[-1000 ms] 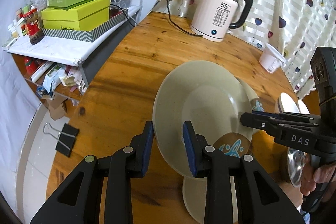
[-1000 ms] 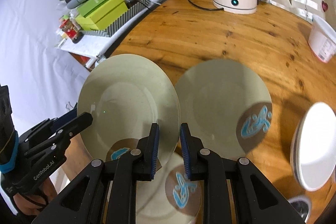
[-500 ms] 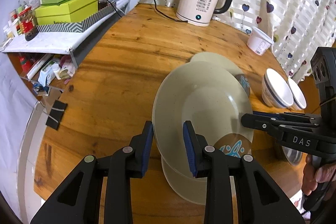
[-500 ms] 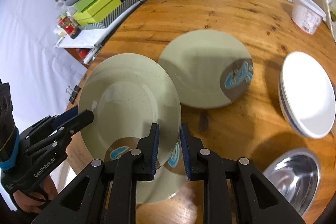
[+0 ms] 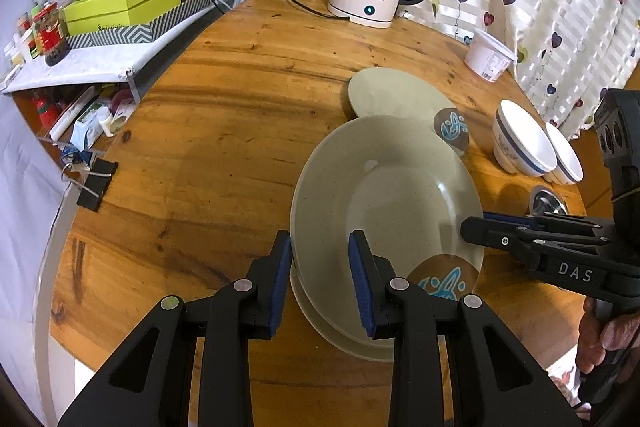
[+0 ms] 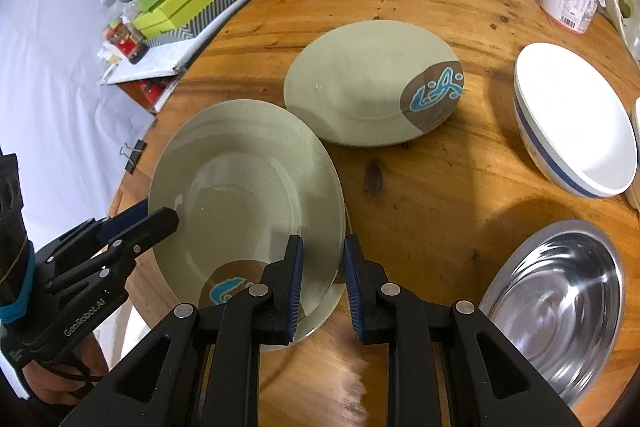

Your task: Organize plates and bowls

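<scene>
Your left gripper [image 5: 320,279] and right gripper [image 6: 322,287] both straddle the rim of the green plate [image 5: 384,211], one on each side, with fingers spread and a visible gap at each pad rather than a firm pinch. That plate sits on a second green plate [image 5: 344,331] at the near edge of the desk [image 5: 224,131]. A third green plate [image 6: 372,87] lies just beyond, with the white bowl [image 6: 576,123] and steel bowl [image 6: 556,311] off to the right.
</scene>
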Demonstrator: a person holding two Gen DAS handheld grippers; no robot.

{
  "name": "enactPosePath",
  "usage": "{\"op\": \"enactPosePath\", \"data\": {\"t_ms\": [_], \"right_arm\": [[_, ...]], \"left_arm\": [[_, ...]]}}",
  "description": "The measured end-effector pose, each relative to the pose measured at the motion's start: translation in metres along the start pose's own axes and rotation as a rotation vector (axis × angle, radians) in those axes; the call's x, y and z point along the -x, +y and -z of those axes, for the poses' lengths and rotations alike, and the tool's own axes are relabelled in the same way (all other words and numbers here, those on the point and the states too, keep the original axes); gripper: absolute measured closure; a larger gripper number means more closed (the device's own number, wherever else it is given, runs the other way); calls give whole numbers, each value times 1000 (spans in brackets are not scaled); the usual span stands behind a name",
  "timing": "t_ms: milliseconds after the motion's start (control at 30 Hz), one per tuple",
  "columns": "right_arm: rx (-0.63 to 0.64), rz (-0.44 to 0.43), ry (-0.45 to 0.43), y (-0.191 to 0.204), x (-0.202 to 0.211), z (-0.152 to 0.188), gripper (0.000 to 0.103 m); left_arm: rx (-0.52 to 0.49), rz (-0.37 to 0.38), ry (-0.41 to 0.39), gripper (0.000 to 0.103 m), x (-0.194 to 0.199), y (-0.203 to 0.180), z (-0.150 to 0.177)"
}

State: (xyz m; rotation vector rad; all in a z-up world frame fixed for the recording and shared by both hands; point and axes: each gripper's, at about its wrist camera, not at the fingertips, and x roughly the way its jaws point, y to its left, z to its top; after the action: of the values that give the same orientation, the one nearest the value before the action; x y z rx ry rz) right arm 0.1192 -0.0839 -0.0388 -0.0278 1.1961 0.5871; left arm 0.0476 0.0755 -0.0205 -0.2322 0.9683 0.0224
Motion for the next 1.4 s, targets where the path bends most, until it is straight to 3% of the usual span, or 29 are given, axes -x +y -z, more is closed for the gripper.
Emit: {"op": "enactPosePath", "data": {"t_ms": [700, 1267, 1400], "right_arm": [[24, 26, 2, 1, -7, 6, 80], [28, 14, -26, -2, -8, 11, 79], [34, 16, -46, -3, -6, 13, 69]], "left_arm": [[2, -12, 40, 73, -13, 0, 12], [9, 14, 24, 73, -9, 4, 13], [16, 27, 8, 71, -6, 9, 13]]}}
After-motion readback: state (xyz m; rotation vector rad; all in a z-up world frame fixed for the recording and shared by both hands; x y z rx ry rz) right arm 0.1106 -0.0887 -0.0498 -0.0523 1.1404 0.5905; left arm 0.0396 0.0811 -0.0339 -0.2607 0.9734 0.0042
